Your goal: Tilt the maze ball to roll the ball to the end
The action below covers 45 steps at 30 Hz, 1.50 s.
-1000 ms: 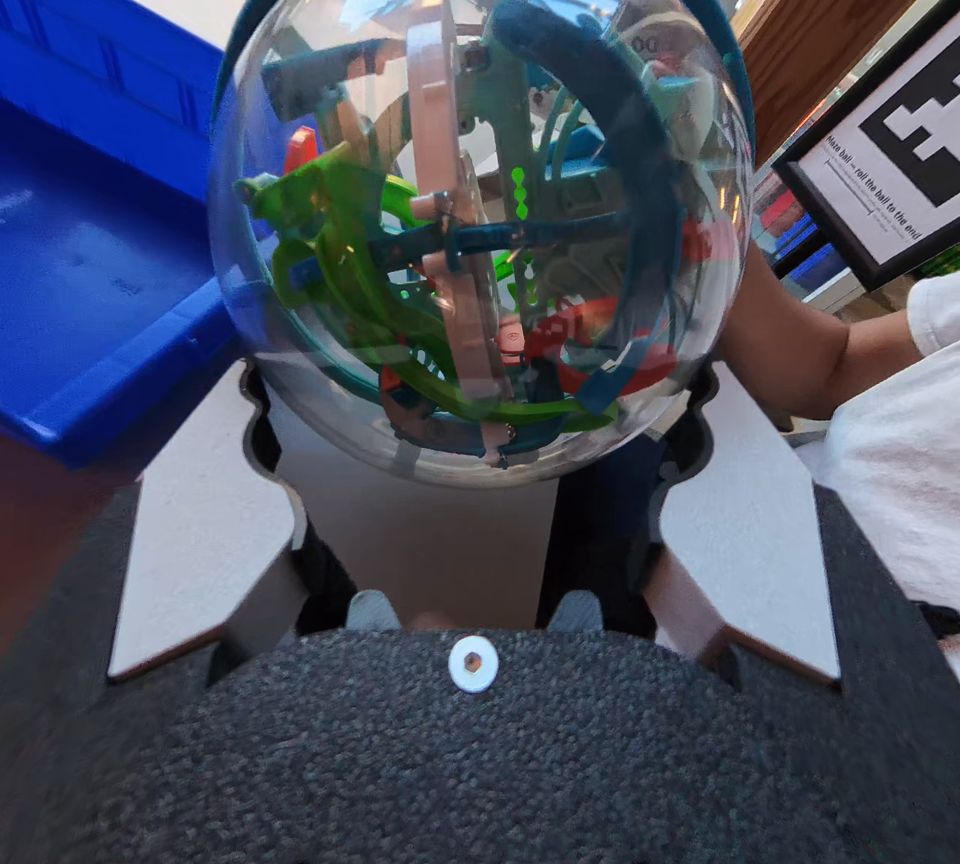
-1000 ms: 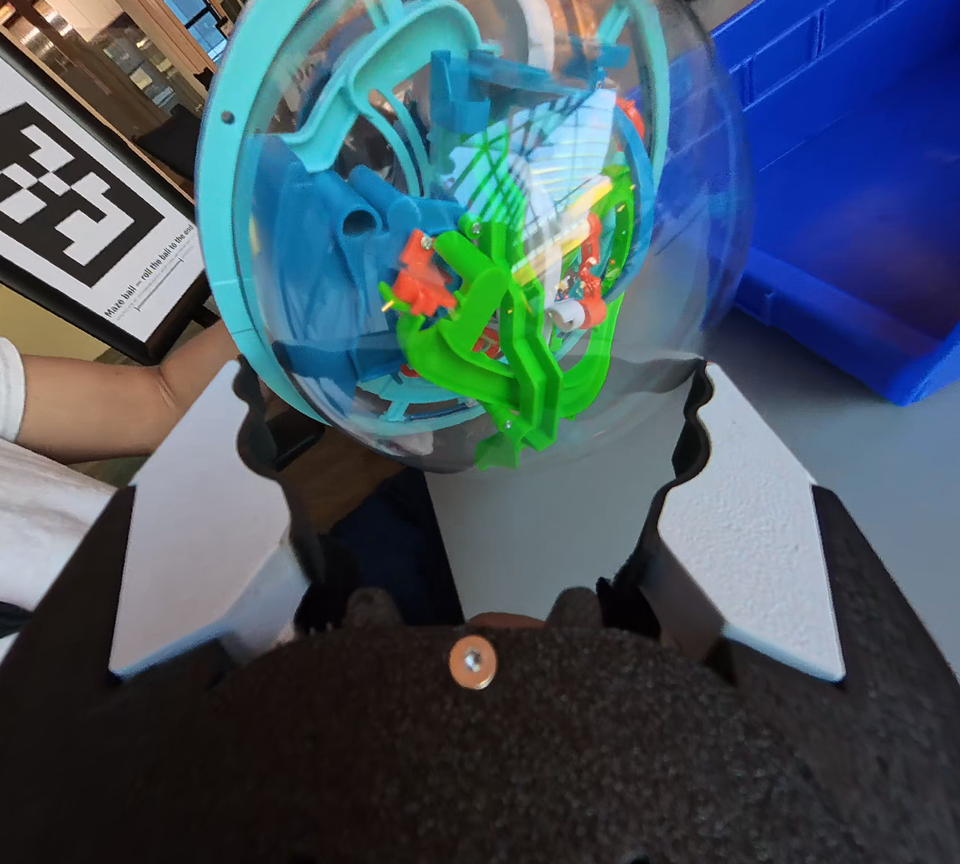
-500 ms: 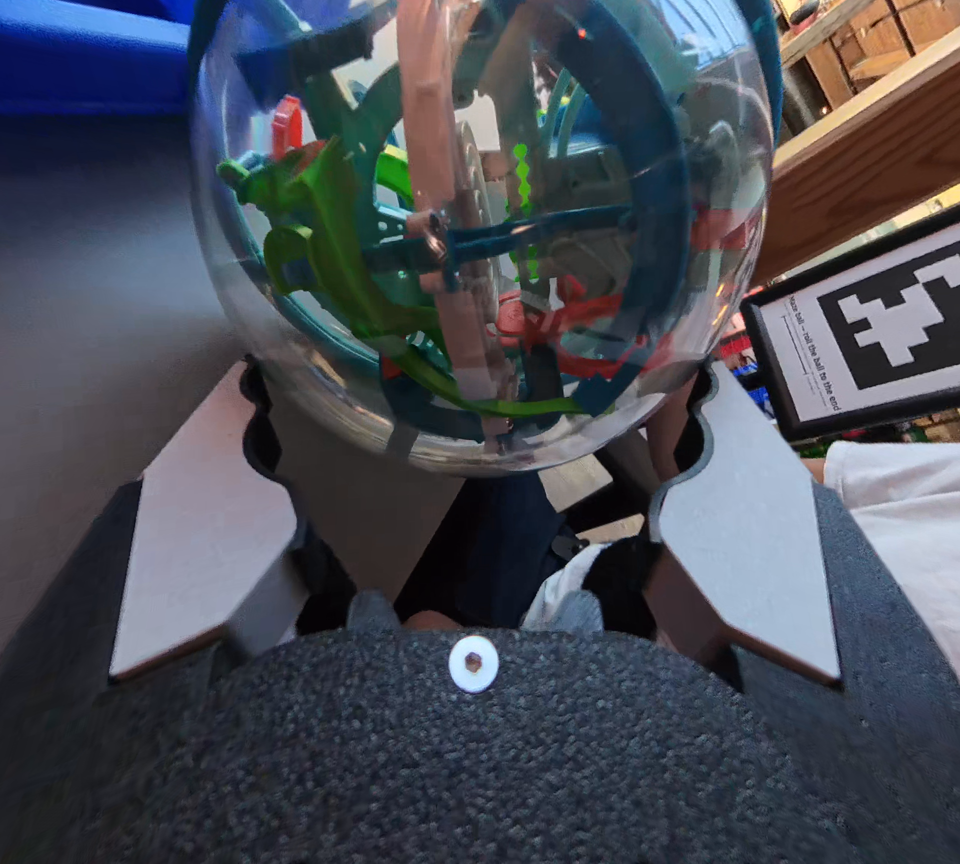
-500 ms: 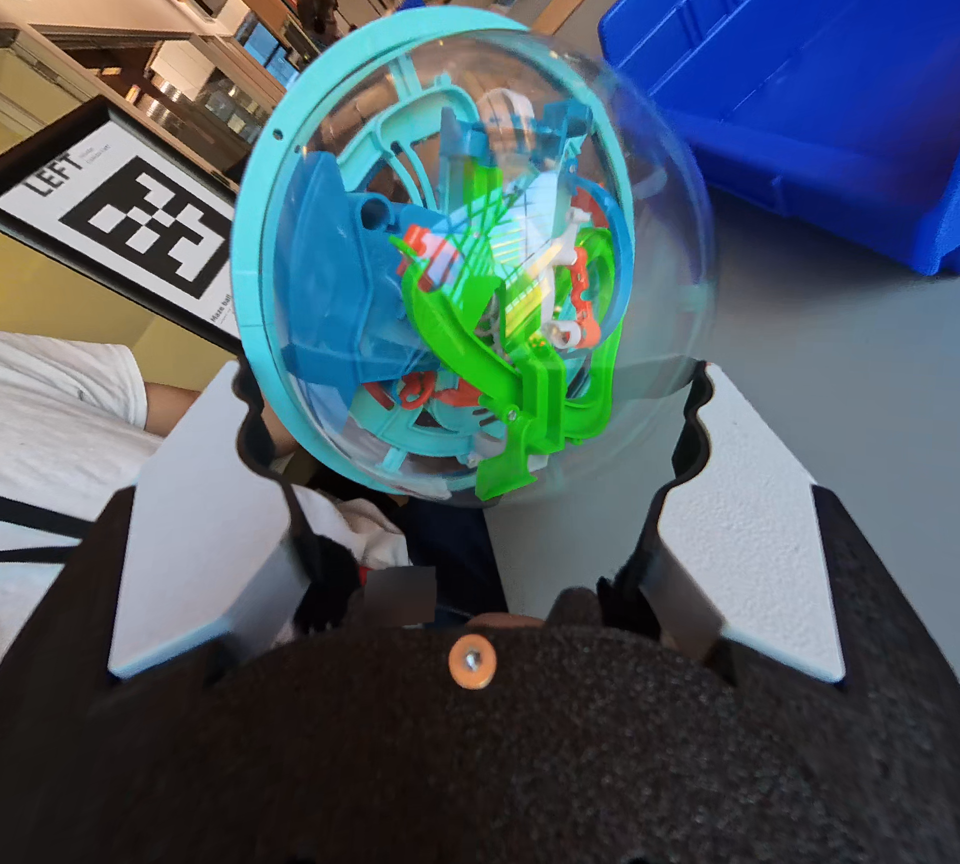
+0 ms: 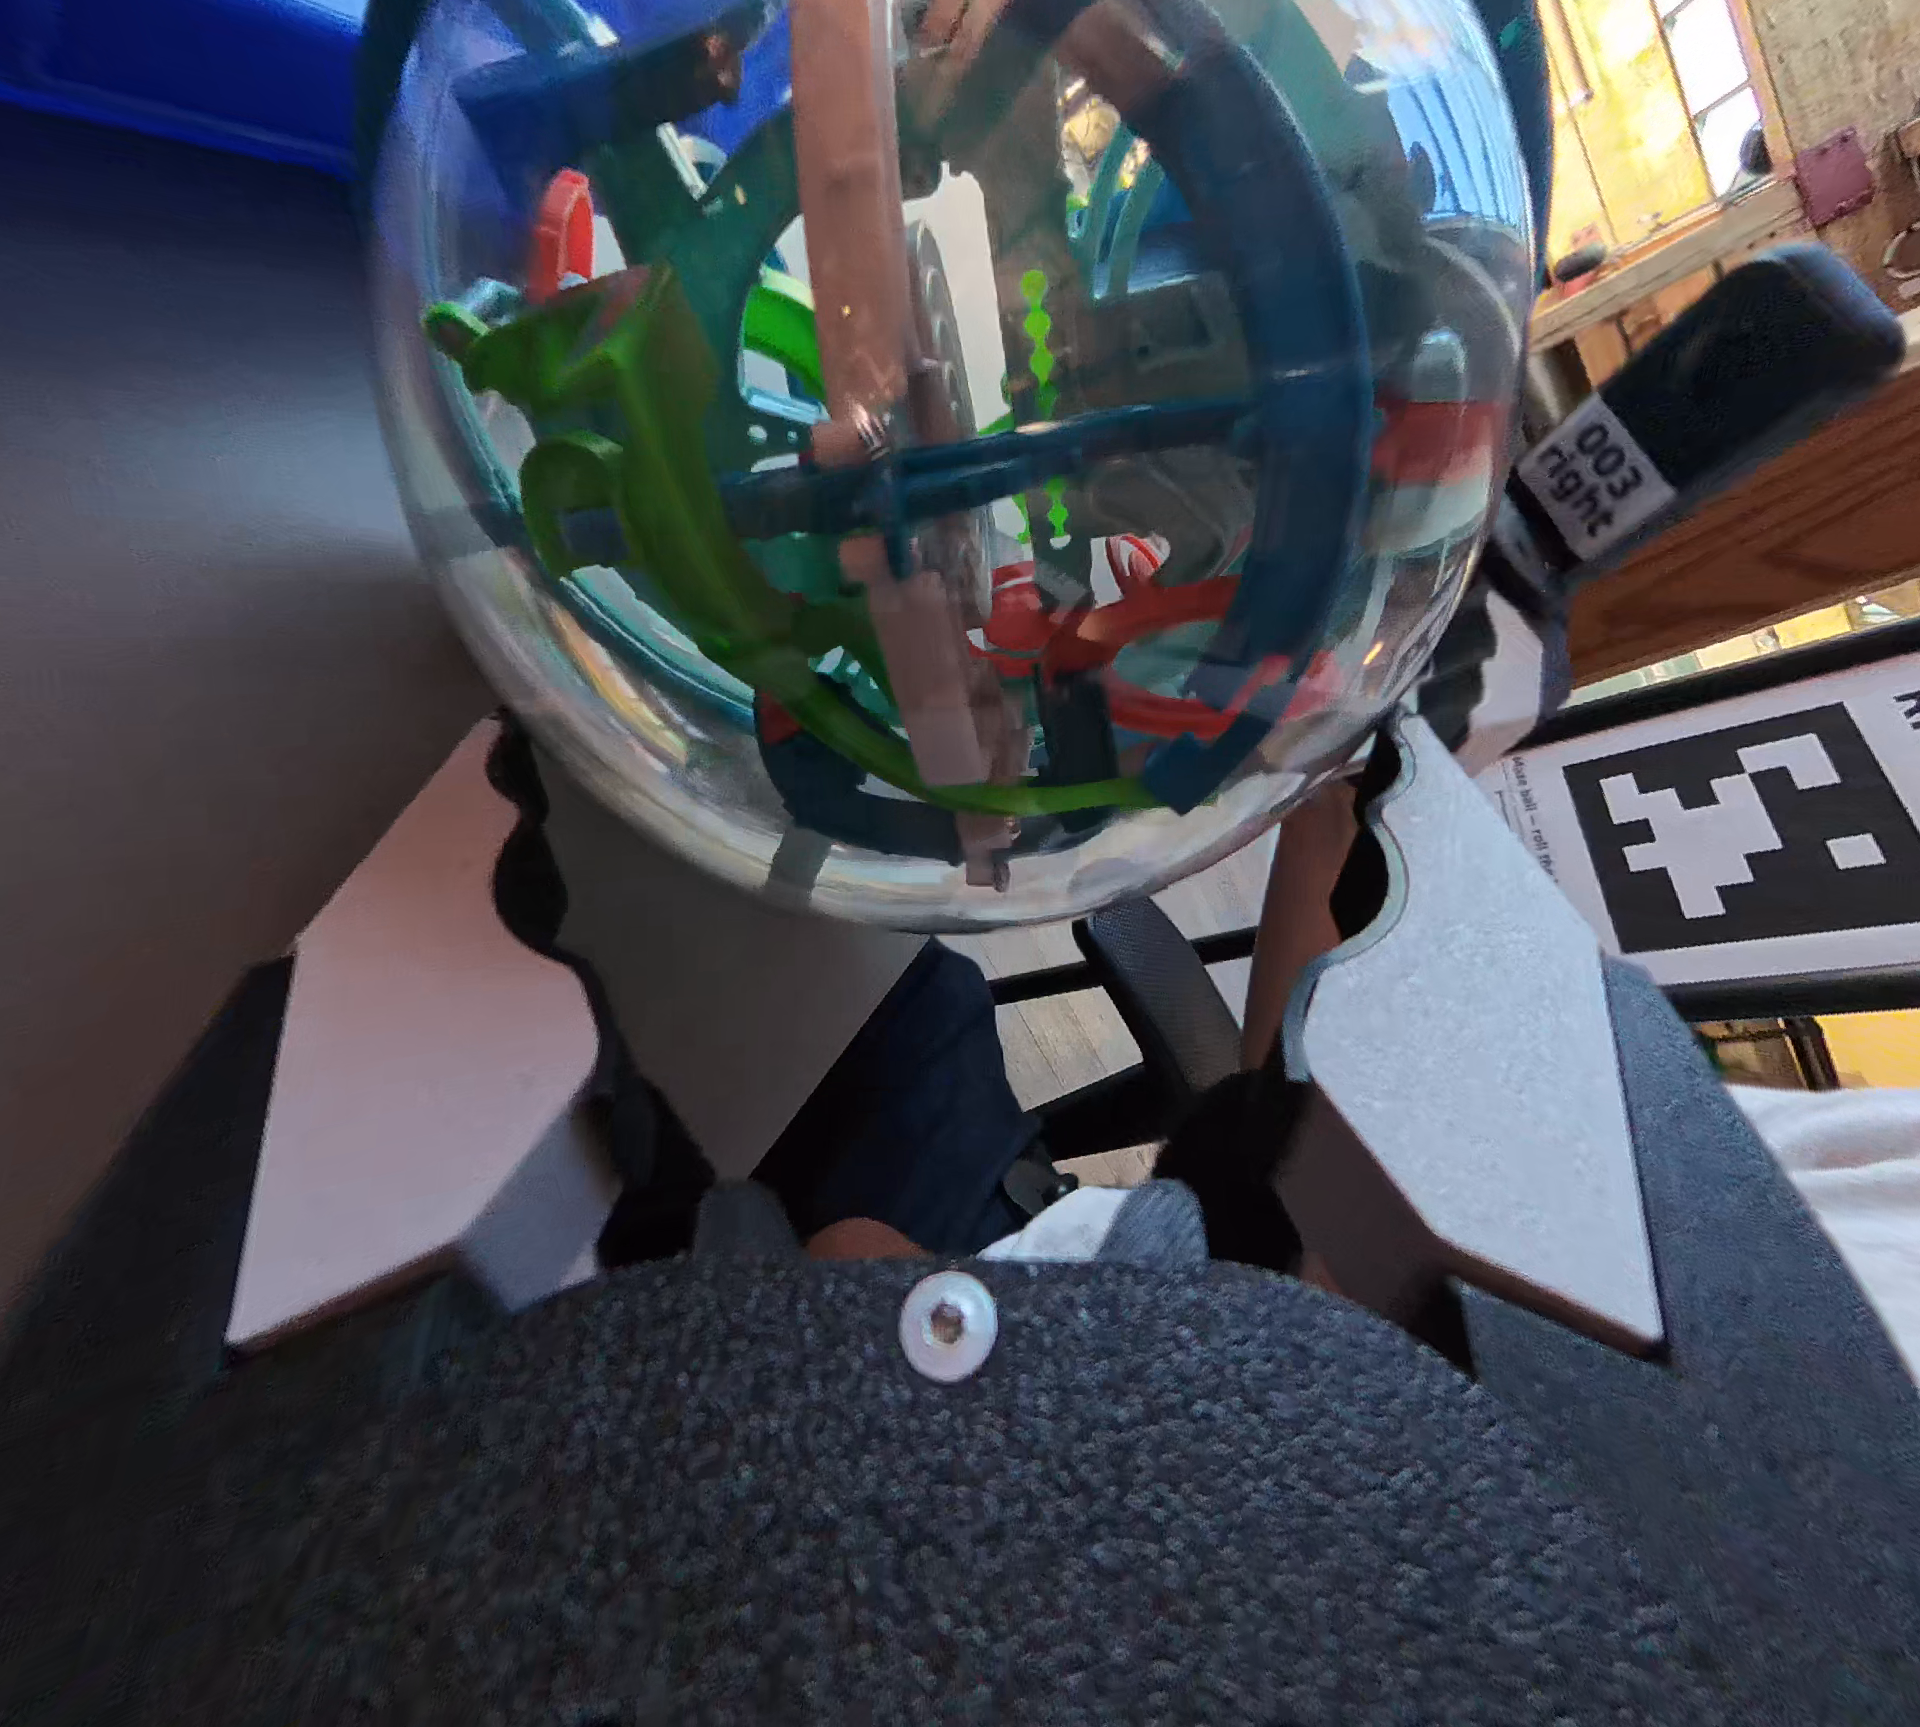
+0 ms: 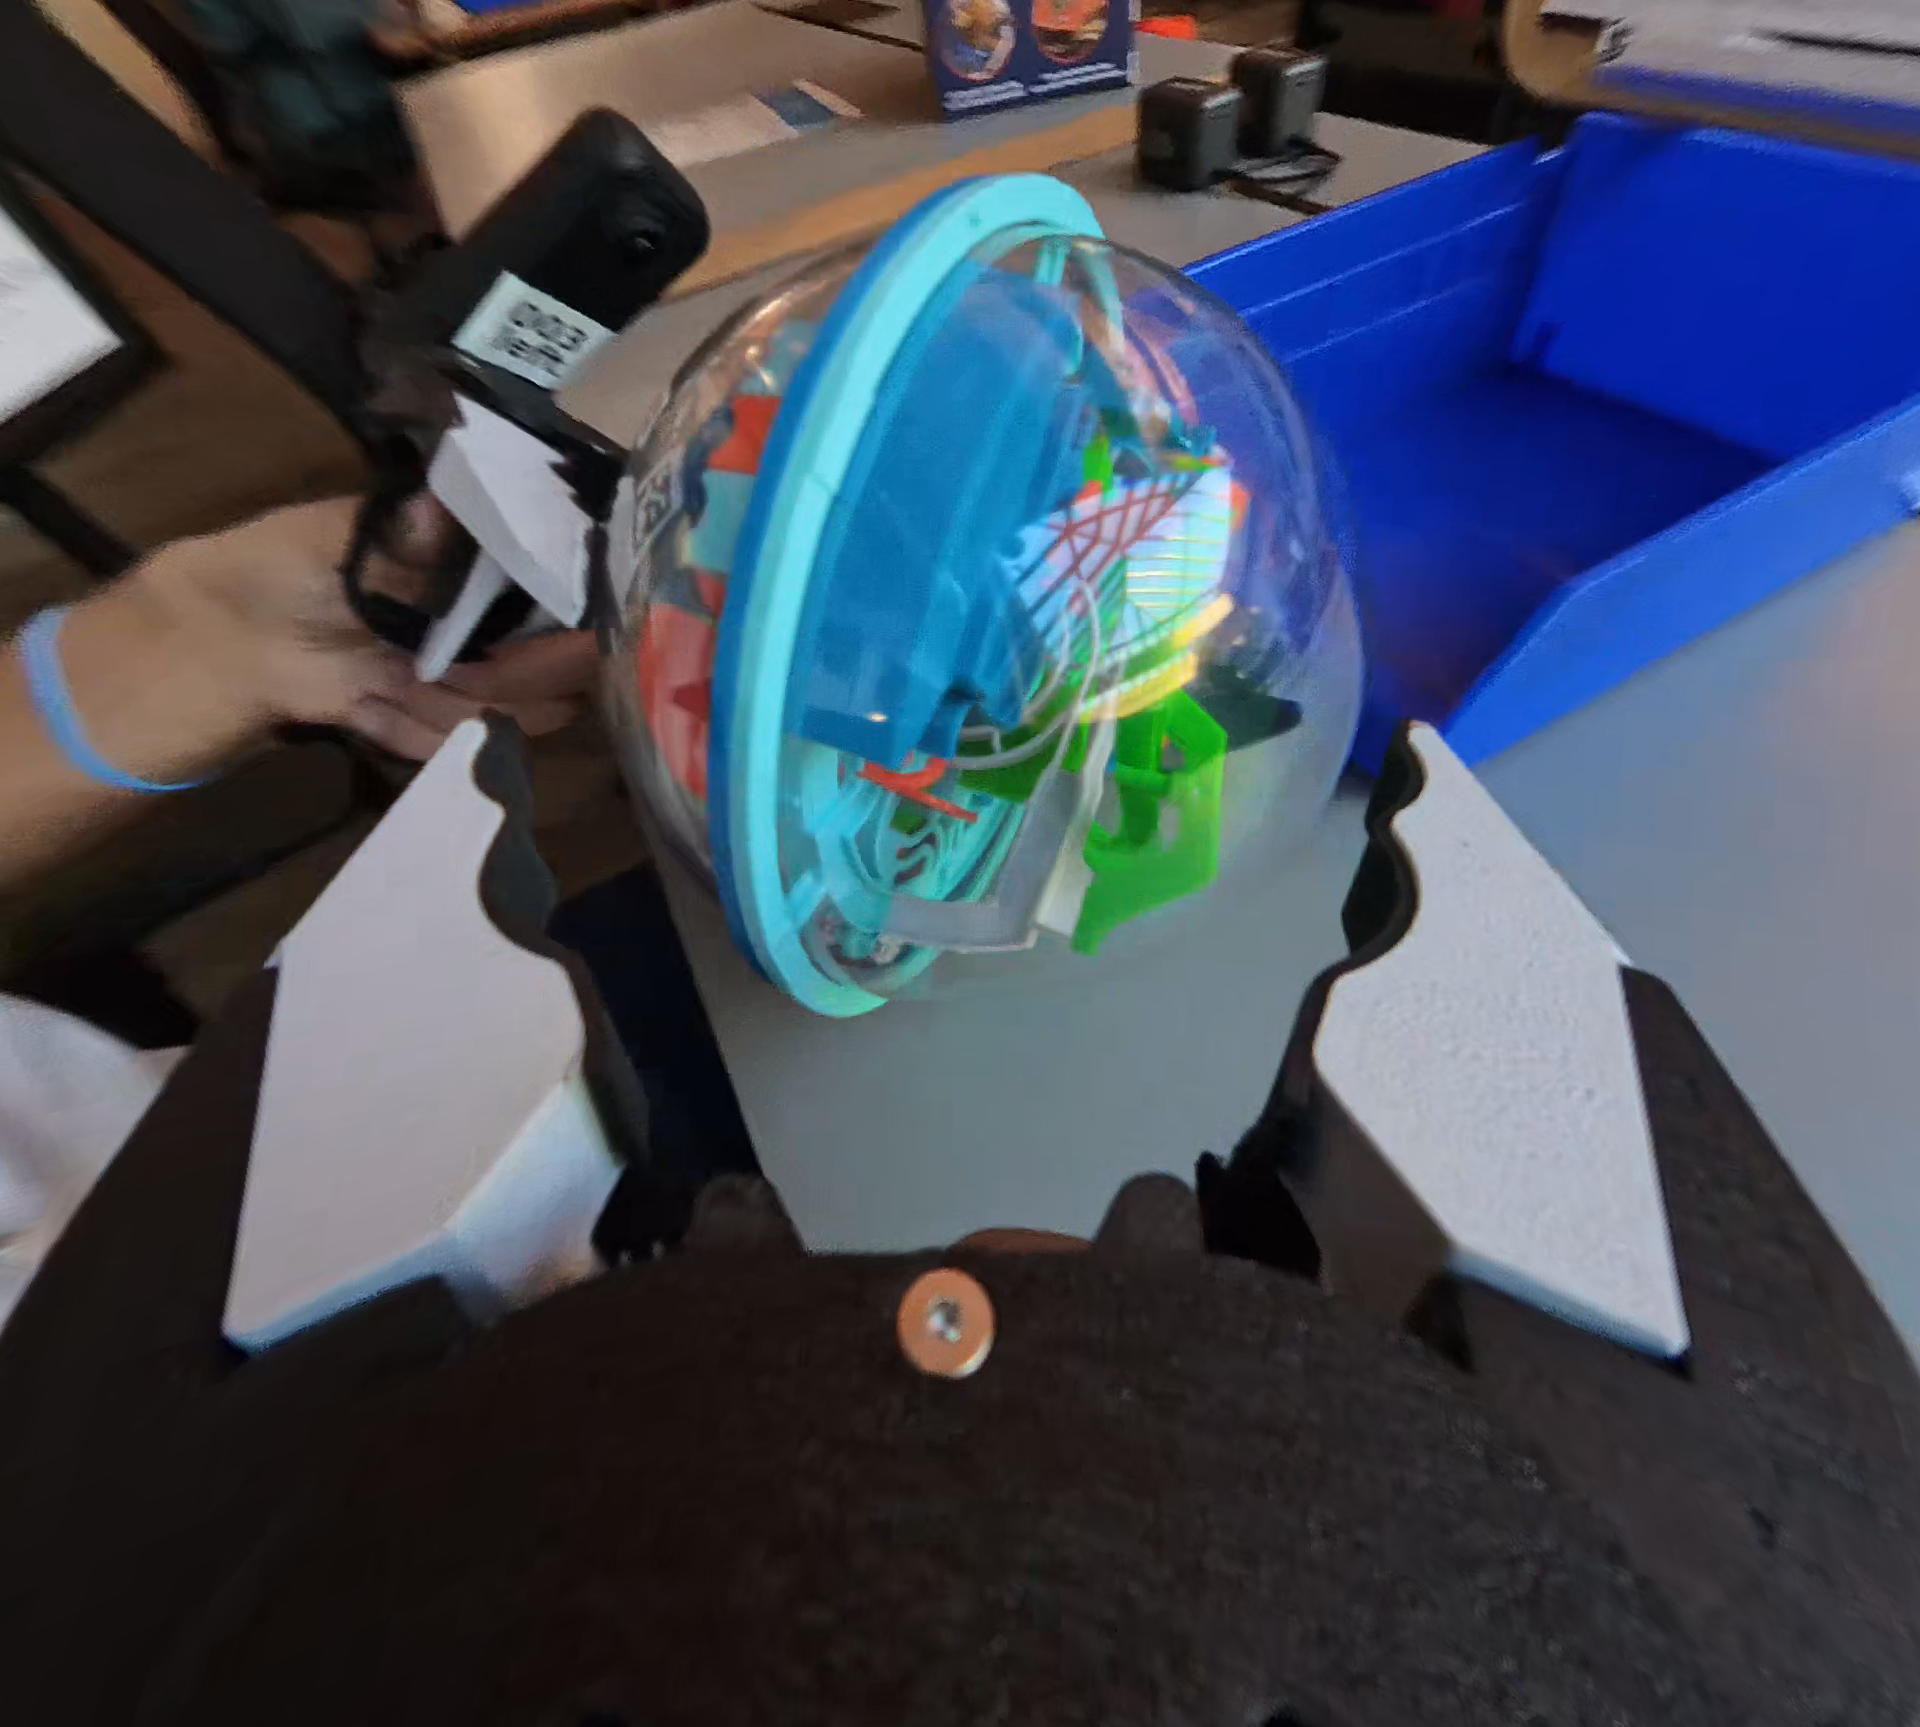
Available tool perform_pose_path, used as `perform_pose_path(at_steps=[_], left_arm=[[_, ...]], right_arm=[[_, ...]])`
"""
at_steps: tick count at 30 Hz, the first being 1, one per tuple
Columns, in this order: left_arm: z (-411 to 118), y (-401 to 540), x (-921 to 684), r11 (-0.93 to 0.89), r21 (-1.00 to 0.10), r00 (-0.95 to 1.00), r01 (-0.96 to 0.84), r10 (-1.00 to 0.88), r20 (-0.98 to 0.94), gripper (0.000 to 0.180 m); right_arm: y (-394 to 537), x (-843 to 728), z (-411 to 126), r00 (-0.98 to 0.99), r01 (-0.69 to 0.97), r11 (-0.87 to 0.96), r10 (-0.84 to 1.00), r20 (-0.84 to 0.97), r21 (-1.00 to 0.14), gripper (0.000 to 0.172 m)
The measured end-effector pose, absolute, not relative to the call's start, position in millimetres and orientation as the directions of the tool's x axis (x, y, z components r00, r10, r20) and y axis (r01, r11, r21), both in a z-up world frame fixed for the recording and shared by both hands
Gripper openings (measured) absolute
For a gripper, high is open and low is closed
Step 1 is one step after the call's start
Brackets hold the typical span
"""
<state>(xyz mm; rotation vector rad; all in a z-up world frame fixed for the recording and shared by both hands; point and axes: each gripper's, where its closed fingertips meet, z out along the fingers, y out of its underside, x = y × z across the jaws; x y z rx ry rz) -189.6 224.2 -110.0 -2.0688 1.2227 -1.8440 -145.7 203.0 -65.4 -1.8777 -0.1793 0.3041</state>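
Maze ball (image 6: 987, 597): rim ring (image 6: 800, 638) near-upright, top leaning right, w/ no long axis.

The clear plastic maze ball (image 6: 987, 597), with a light-blue equator ring and green, blue and red tracks inside, is held above the grey tabletop, ring tilted near upright.

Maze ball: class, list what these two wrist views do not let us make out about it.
- The small rolling ball inside the maze ball: not findable in either view; the tracks, glare and motion blur hide it.
- The maze's end: not identifiable among the overlapping tracks.
- The sphere's top: cut off by the left wrist view's upper edge.
- Contact of the right gripper: blur in its own view hides whether its fingers touch the sphere.
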Motion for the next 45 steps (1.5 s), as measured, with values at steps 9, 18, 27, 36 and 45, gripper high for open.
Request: perform_pose_path(at_steps=[9,18,27,36,45], left_arm=[[-104,228,-200,-0.543,-0.674,-0.138,-0.502,-0.718,0.682,0.131],[-61,270,-186,0.113,-0.876,-0.459,-0.468,-0.879,0.131,0.145],[-91,266,-163,0.254,-0.818,-0.582,-0.515,-0.805,0.117,0.155],[-93,276,-169,-0.054,-0.886,-0.477,-0.461,-0.827,0.299,0.154],[-93,262,-176,-0.140,-0.889,-0.458,-0.436,-0.815,0.354,0.154]], right_arm=[[205,-137,-81,0.977,0.089,-0.406,0.211,0.002,-0.909,0.146],[213,-130,-80,0.926,0.146,-0.449,0.376,-0.039,-0.881,0.144],[228,-126,-70,0.851,0.132,-0.429,0.511,-0.120,-0.894,0.145],[219,-129,-123,0.893,-0.125,-0.371,0.361,-0.267,-0.920,0.151],[224,-145,-112,0.873,-0.098,-0.410,0.402,-0.277,-0.907,0.153]])
